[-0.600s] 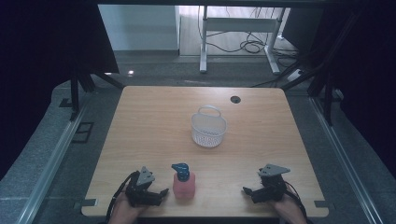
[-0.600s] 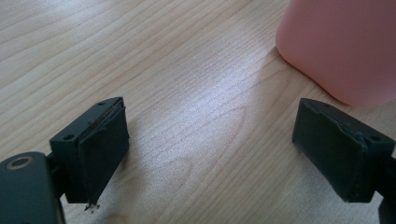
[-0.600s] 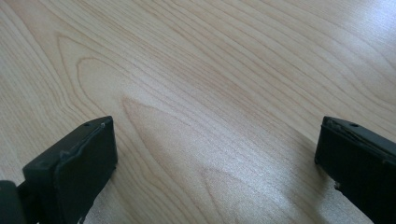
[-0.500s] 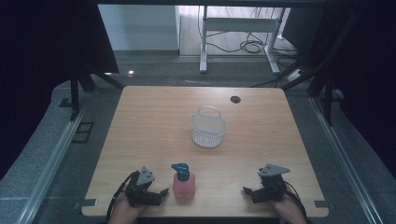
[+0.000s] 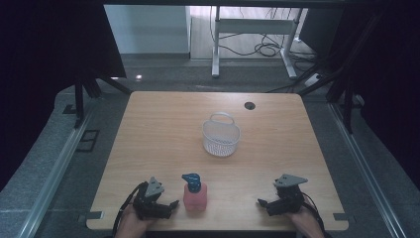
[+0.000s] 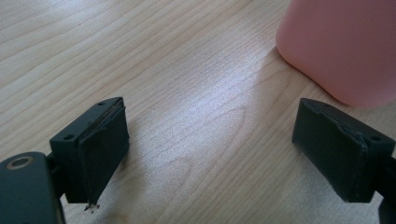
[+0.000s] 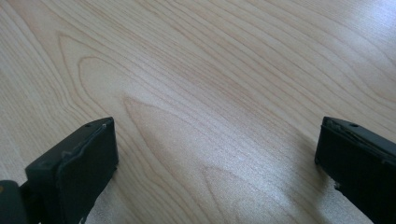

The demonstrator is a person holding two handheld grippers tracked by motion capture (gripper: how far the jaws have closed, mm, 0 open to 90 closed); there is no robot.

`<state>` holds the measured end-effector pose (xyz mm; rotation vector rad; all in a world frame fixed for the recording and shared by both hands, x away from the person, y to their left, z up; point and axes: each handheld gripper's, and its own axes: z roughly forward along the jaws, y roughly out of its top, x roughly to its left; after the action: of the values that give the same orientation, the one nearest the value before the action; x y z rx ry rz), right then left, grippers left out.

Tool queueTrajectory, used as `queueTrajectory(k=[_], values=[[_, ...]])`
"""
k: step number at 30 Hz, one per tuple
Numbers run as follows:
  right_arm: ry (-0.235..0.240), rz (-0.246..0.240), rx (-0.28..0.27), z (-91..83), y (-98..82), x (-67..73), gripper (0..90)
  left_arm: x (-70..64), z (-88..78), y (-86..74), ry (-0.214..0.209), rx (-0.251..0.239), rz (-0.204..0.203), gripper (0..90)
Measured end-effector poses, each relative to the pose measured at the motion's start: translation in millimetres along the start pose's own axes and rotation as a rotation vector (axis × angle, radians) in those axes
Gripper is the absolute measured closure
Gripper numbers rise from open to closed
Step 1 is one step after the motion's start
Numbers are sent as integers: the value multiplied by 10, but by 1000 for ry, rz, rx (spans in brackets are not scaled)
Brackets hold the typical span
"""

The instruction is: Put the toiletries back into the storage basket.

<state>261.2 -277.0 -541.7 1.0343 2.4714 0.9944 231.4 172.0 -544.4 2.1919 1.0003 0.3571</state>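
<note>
A pink bottle (image 5: 195, 199) with a blue pump top stands near the table's front edge, left of centre. Its pink body (image 6: 343, 46) fills the upper right corner of the left gripper view. My left gripper (image 5: 170, 206) rests on the table just left of the bottle, jaws wide apart and nothing between them (image 6: 212, 149). Toward the front right my right gripper (image 5: 262, 203) also rests low over the wood, open and empty (image 7: 217, 158). A white mesh basket (image 5: 221, 135) with a handle stands in the middle of the table.
The wooden table (image 5: 163, 129) has a dark cable hole (image 5: 249, 105) at the back right. Bare wood lies between basket and grippers. Beyond the far edge stands a white desk frame (image 5: 247, 29) with cables on the floor.
</note>
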Motion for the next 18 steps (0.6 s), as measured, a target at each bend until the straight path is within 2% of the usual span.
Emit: queueTrajectory(k=[8,18], values=[[14,-2,-5,-13,9,23,0,0,0,0,0,0,0,105],[22,-32,2,-32,35,78,0,0,0,0,0,0,0,105]])
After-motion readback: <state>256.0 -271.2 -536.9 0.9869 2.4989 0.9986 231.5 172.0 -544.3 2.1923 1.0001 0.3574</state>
